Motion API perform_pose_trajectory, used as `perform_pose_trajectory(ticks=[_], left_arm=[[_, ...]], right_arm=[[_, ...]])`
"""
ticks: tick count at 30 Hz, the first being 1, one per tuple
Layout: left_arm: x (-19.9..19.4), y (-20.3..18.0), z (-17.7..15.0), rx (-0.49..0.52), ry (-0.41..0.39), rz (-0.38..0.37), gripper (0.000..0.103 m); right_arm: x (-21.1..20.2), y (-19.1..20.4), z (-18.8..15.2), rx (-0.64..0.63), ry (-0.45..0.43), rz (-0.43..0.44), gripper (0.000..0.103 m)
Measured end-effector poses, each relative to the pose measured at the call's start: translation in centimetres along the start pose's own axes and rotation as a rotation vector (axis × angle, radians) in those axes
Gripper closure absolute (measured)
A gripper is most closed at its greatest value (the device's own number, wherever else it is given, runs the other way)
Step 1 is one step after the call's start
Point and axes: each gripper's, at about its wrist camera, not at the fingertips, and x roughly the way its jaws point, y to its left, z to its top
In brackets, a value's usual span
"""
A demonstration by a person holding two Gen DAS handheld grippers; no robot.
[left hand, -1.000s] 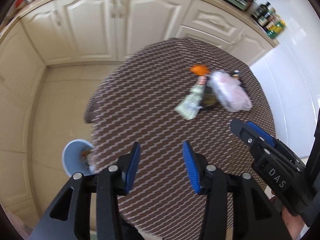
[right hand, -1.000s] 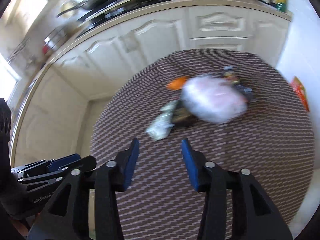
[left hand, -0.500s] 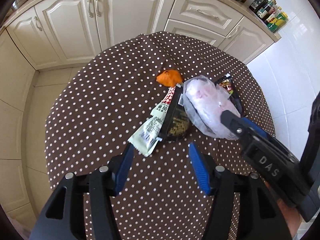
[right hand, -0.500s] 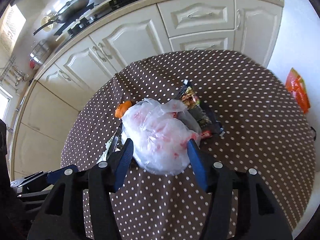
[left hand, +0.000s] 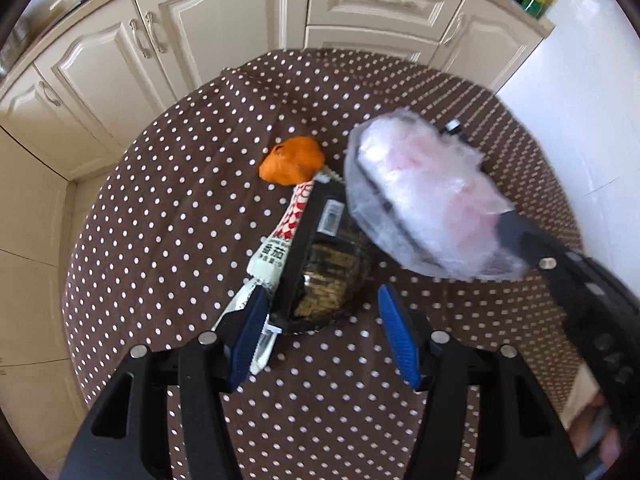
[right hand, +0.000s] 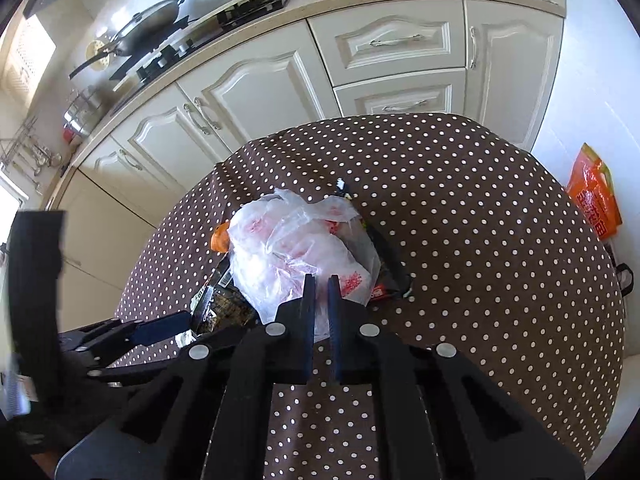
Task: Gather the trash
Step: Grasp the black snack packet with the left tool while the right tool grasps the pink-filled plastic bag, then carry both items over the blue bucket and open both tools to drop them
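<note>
My right hand-held gripper is clenched on the near edge of the clear plastic bag, which fills the centre of the right wrist view; in the left wrist view the same bag sits right of centre, blurred, and looks raised off the cloth (I judge that from its shadow, not with certainty). My left hand-held gripper is released, its blue pads wide apart, and it holds nothing; straight ahead of it, just past the fingertips, lies the black snack tray, with the green-and-white sachet alongside it under the left pad. Both run with their long axis from lower left up toward the orange peel above centre; that line is roughly along my fingers, so the jaws straddle the tray's width and the left hand is plainly the nearer one for it. A dark wrapper pokes out from behind the bag to the right.

The round bench has bare polka-dot cloth all round the heap; its edge drops away at the left and top of the frame toward the cream cabinets, so lifting clear to either side looks unobstructed. No bin shows in either view.
</note>
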Motion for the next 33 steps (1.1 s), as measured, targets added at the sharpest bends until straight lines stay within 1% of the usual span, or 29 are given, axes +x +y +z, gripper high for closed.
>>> perform_pose_trajectory(ticks=[3, 4, 5, 7, 8, 10, 13, 14, 15, 20, 22, 24, 26, 29, 33], left_arm=[[0.4, -0.5, 0.4, 0.023, -0.008, 0.026, 0.047], [0.5, -0.6, 0.4, 0.026, -0.006, 0.033, 0.051], [0.7, -0.4, 0.5, 0.025, -0.005, 0.037, 0.052], [0.6, -0.2, 0.6, 0.019, -0.009, 0.041, 0.062], [0.6, -0.1, 0.7, 0.018, -0.013, 0.041, 0.065], [-0.1, 1.0, 0.0, 0.014, -0.017, 0.023, 0.075], [-1.1, 1.8, -0.6, -0.007, -0.028, -0.022, 0.081], [-1.6, 2.1, -0.9, -0.019, -0.032, -0.050, 0.082], [-2.2, 2.6, -1.1, -0.043, -0.039, -0.093, 0.082], [-5.2, 4.0, -3.0, -0.097, -0.078, -0.191, 0.084], [-6.6, 4.3, -4.0, -0.106, -0.094, -0.207, 0.084], [-7.9, 5.2, -4.8, -0.128, -0.113, -0.228, 0.084], [-9.0, 6.4, -5.7, -0.141, -0.126, -0.234, 0.085], [-10.5, 8.8, -7.4, -0.175, -0.143, -0.232, 0.085], [-12.6, 12.9, -10.1, -0.228, -0.156, -0.222, 0.085]], right_arm=[[-0.1, 0.0, -0.2, 0.010, -0.003, 0.009, 0.098], [0.0, 0.1, -0.1, 0.010, -0.003, 0.010, 0.098], [0.0, 0.1, -0.2, 0.012, -0.004, 0.012, 0.098], [-0.1, 0.2, -0.2, 0.013, -0.005, 0.015, 0.098], [-0.2, 0.2, -0.3, 0.015, -0.006, 0.016, 0.098], [-0.4, 0.3, -0.3, 0.016, -0.008, 0.018, 0.098], [-1.1, 0.6, -0.5, 0.012, -0.016, 0.020, 0.098], [-1.4, 0.7, -0.4, 0.011, -0.019, 0.024, 0.098], [-1.7, 0.9, -0.5, 0.009, -0.023, 0.025, 0.098], [-3.3, 1.8, -0.9, -0.002, -0.037, 0.036, 0.098], [-4.2, 2.3, -1.0, -0.008, -0.047, 0.042, 0.098], [-5.2, 3.3, -1.4, -0.024, -0.059, 0.047, 0.098], [-6.1, 4.5, -1.7, -0.041, -0.068, 0.057, 0.098], [-6.9, 6.7, -2.5, -0.073, -0.069, 0.074, 0.098], [-7.2, 11.3, -4.2, -0.126, -0.046, 0.118, 0.098]])
